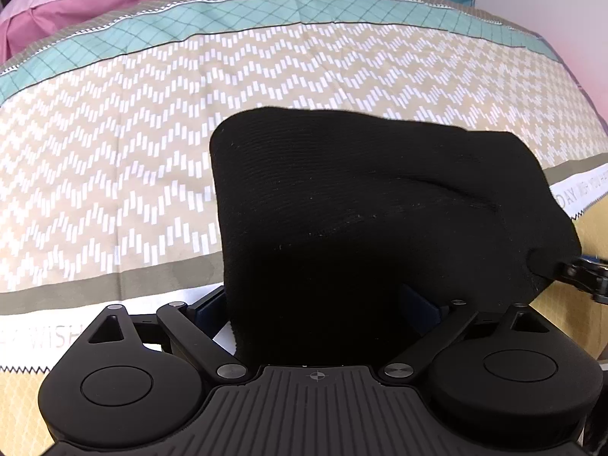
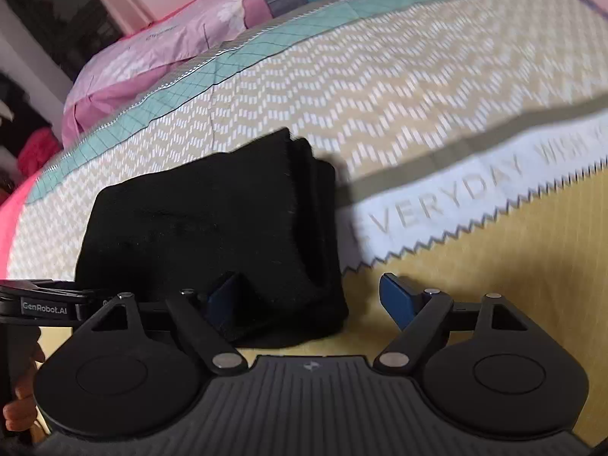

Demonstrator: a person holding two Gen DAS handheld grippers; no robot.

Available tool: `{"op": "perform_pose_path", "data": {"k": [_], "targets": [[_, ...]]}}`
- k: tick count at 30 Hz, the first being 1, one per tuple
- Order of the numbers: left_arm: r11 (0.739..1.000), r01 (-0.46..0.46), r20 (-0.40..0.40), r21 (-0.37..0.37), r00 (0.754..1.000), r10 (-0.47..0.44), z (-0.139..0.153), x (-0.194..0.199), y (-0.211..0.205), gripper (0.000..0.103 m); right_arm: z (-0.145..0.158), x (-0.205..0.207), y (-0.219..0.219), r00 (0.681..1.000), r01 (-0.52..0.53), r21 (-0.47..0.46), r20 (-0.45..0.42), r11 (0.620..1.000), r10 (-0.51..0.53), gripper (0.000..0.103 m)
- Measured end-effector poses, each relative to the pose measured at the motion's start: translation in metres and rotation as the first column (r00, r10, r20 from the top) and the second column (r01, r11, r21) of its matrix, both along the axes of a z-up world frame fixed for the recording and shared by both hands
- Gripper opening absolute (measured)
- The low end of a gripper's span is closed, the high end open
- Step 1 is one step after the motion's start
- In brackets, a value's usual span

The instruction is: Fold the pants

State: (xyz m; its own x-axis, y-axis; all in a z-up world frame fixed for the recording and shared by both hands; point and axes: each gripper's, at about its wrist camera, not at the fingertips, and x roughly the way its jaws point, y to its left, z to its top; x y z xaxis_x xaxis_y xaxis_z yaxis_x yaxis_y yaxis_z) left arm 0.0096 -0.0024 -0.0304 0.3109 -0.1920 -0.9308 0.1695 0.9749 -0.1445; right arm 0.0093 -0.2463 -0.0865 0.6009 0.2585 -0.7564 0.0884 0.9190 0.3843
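Note:
The black pants [image 1: 361, 205] lie folded into a thick stack on the bed; they also show in the right wrist view [image 2: 212, 228]. My left gripper [image 1: 319, 304] is wide open with the near edge of the stack lying between its blue pads, which are mostly hidden by cloth. My right gripper [image 2: 311, 296] is open at the stack's right near corner; its left pad [image 2: 224, 296] touches the cloth and its right pad [image 2: 397, 298] is free over the sheet. The right gripper's tip shows in the left wrist view [image 1: 585, 273] at the stack's right corner.
The patterned bedsheet [image 1: 114, 152] covers the bed, with a white lettered band and a yellow area [image 2: 494, 266] near me. Pink pillows [image 1: 76, 3] lie at the head. The left gripper's body [image 2: 41, 304] and a hand [image 2: 19, 410] are at the left.

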Motion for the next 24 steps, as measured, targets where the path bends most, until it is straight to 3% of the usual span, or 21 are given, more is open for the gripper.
{"op": "perform_pose_path", "data": {"k": [2,7,13,17,24], "targets": [[1.000,0.001,0.008,0.021,1.000,-0.001,0.002,-0.002,-0.002,0.103,0.001,-0.011,-0.016,1.000,0.025,0.066,-0.016,0.997,-0.024,0.084],[0.996,0.007,0.032,0.089,0.999,-0.009,0.012,-0.011,-0.009,0.103,0.005,-0.024,-0.028,0.997,0.057,0.109,-0.051,0.992,-0.052,0.085],[0.989,-0.015,0.067,0.145,0.998,0.005,0.031,-0.033,0.001,0.103,0.007,-0.038,-0.026,0.993,0.080,0.014,-0.087,0.997,-0.078,0.086],[0.984,-0.035,0.072,0.172,0.997,0.023,0.037,-0.045,0.011,0.103,0.007,-0.052,-0.027,0.993,0.085,0.011,-0.087,0.996,-0.084,0.086],[0.978,-0.061,0.055,0.201,0.997,0.050,0.031,-0.057,0.013,0.103,0.020,-0.064,0.010,0.999,-0.008,-0.056,-0.041,0.998,0.006,0.087]]}}
